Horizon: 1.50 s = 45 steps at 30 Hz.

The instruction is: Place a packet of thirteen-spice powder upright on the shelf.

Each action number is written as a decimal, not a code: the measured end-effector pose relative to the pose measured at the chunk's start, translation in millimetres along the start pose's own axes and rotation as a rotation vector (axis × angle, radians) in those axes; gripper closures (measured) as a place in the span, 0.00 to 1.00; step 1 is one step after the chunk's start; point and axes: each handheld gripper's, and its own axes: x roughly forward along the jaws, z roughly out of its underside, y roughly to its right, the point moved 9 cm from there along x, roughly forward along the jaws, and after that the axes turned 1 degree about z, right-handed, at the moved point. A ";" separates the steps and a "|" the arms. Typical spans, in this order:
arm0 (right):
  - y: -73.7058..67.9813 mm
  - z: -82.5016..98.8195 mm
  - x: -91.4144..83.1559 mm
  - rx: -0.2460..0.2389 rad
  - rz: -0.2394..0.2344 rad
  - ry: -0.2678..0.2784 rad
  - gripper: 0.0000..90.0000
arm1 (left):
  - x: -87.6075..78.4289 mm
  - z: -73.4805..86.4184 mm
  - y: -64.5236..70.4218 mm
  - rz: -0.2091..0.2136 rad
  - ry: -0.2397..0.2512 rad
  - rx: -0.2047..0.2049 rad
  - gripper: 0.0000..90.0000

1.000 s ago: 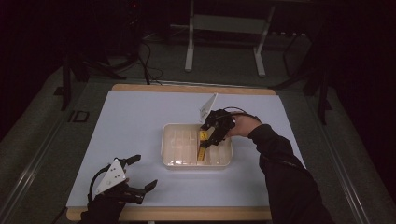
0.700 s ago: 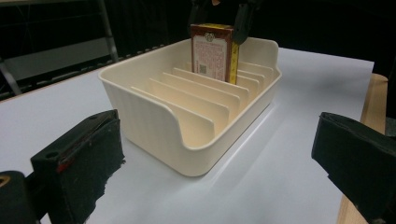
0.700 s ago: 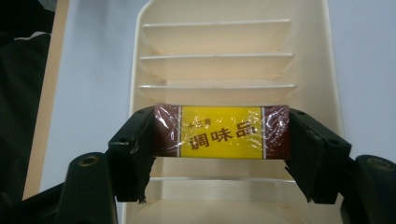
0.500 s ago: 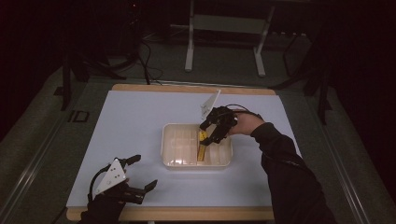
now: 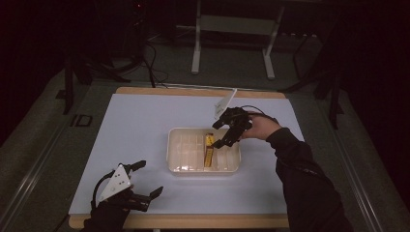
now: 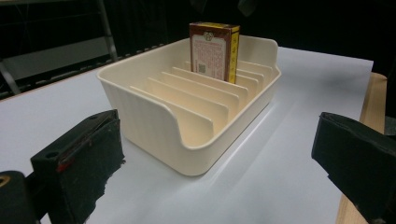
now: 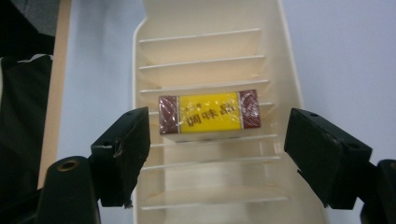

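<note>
Cream plastic rack (image 5: pixel 180 153) at the centre of the bench (image 5: pixel 140 121), rounded at the corners, glossy, ribbed inside by thin parallel dividers into narrow slots. White matte sheet over the bench top, wooden edge bare at 6 and 12 o'clock. Standing on edge in one slot, toward 3 o'clock of the rack's middle: small rectangular box (image 5: pixel 209 149), film-wrapped, yellow narrow face with maroon ends, printed maroon broad side. Other slots bare.

Right gripper (image 5: pixel 226 137) hovering above the box, at about 2 o'clock of the rack, black blocky jaws just now opening, roughly half spread, clear of the box on both sides, nothing held.

Left gripper (image 5: pixel 147 180) at 7 o'clock near the bench's front edge, well apart from the rack, jaws spread wide, gripping nothing.
</note>
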 end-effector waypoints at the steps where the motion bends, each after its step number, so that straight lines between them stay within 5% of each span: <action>1: 0.6 0.8 -2.1 0.004 0.011 0.001 0.24 | 0.0 0.0 -0.1 0.000 0.000 0.000 0.02; 12: 5.7 3.9 -17.6 0.087 0.096 0.059 0.18 | 0.1 -0.4 0.7 0.002 0.001 0.004 0.02; 14: 9.0 5.1 -20.2 0.148 0.121 0.082 0.15 | 0.3 -0.3 0.8 0.002 0.001 0.005 0.02; 18: 10.9 8.0 -19.4 0.181 0.139 0.074 0.12 | 0.2 -0.5 1.3 0.004 0.001 0.004 0.02; 20: 14.0 12.7 -16.5 0.200 0.191 0.059 0.12 | 0.1 -0.5 1.4 0.004 0.000 0.005 0.02; 30: 14.5 24.3 -10.5 0.311 0.280 0.111 0.12 | -0.3 -0.7 1.9 0.004 0.001 0.003 0.02; 33: 19.4 31.7 -13.9 0.398 0.349 0.173 0.12 | -0.1 -0.3 2.1 0.004 -0.002 0.004 0.02; 45: 18.0 63.2 -24.3 0.522 0.428 0.278 0.13 | 0.1 -0.1 1.8 0.001 -0.004 0.004 0.02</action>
